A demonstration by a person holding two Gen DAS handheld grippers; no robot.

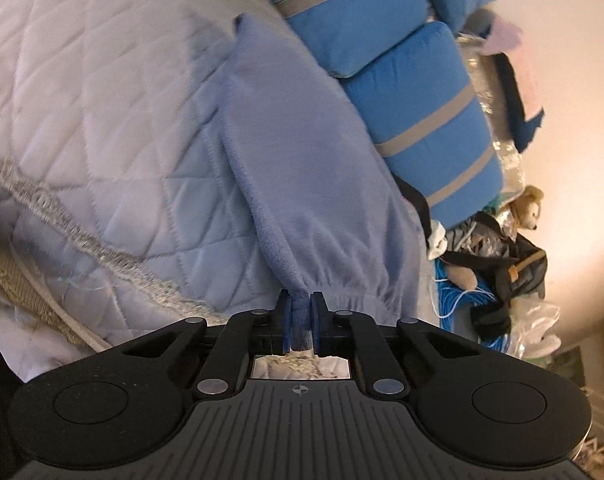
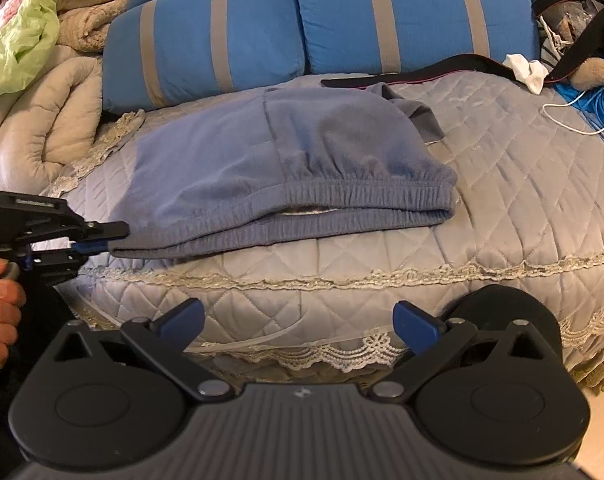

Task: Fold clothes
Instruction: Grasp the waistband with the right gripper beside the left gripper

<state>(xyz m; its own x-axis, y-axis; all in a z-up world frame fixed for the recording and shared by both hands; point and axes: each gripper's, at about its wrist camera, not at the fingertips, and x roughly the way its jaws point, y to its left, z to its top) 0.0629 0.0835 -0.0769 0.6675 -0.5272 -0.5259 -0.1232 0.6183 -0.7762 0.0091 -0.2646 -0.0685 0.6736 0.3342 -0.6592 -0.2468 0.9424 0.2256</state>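
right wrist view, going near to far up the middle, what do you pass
right hand-held gripper, open → lace edge of the quilted bedspread → blue sweatpants, waistband nearest → blue striped pillows

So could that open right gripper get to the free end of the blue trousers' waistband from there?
Probably yes. The right gripper is open and empty, and only bare quilted bedspread lies between it and the waistband end.

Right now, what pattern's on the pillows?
Blue pillows with grey stripes; clearest in the right wrist view.
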